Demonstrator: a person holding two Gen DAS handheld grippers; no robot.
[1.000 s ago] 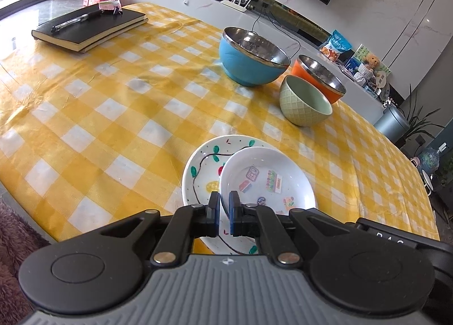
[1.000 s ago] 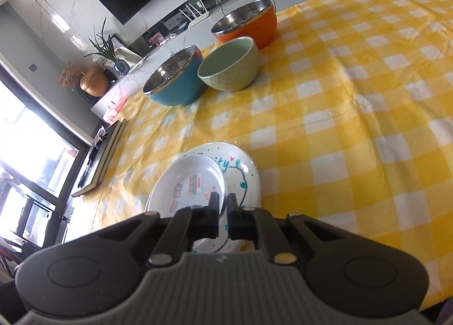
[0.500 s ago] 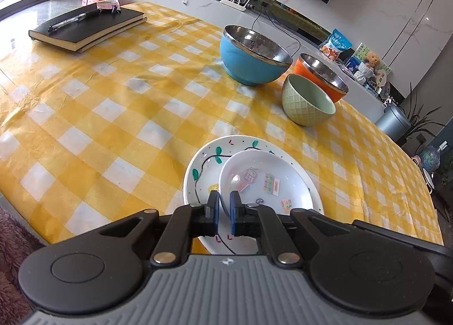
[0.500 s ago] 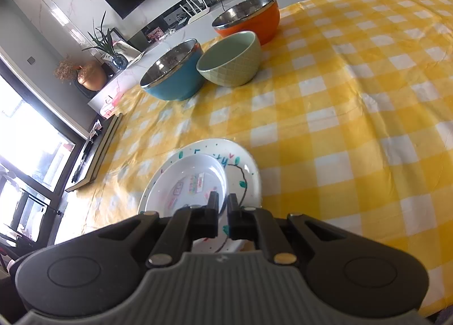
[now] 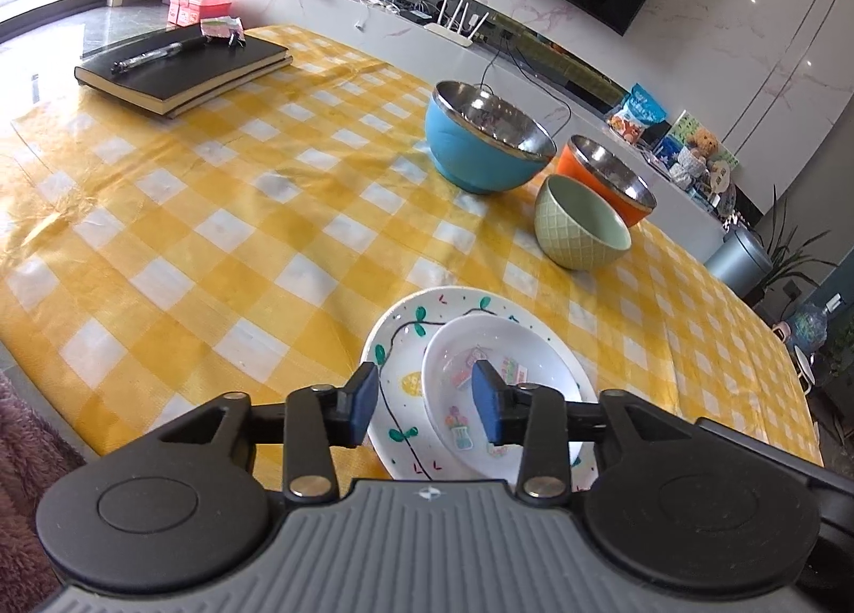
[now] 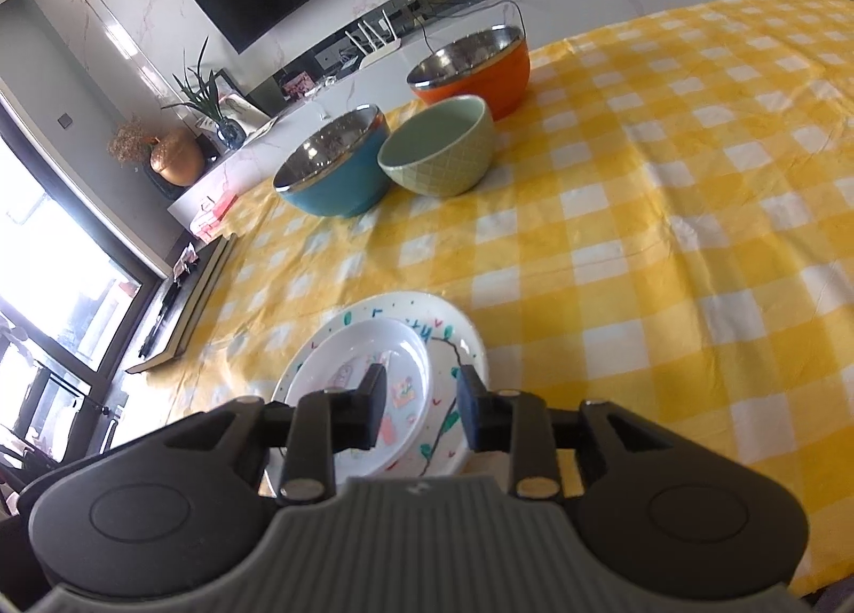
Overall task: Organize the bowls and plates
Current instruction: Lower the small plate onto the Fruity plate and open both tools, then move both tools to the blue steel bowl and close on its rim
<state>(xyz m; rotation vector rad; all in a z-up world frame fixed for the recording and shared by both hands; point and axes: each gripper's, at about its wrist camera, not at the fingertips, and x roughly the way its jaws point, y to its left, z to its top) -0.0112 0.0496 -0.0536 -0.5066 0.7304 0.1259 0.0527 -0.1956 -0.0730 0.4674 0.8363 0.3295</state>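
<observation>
Both sets of jaws have sprung apart since half a second ago, when each was pinched nearly shut over the stacked plates. Going from the left, a black notebook (image 5: 184, 65) with a pen on it lies at the far corner of the yellow checked worktop (image 5: 160, 218), well apart from the crockery. The left gripper (image 5: 421, 402) hangs over the near edge with its jaws wide open and empty, straddling the left rim of the small white plate (image 5: 499, 378), which sits inside the large painted plate (image 5: 395, 362), offset toward its right side. The right gripper (image 6: 419, 399) is likewise parted and holds nothing, poised over the right rim of the same small plate (image 6: 368, 362) and large plate (image 6: 459, 324). Both plates lie flat, directly under the jaws, so neither hand looks nearer. Beyond them, straight ahead and well apart, stand the blue bowl (image 5: 485, 148), the green bowl (image 5: 579, 228) and the orange bowl (image 5: 608, 178), all upright, clustered close. The bowls are not yet nested, so I judge they come next.
</observation>
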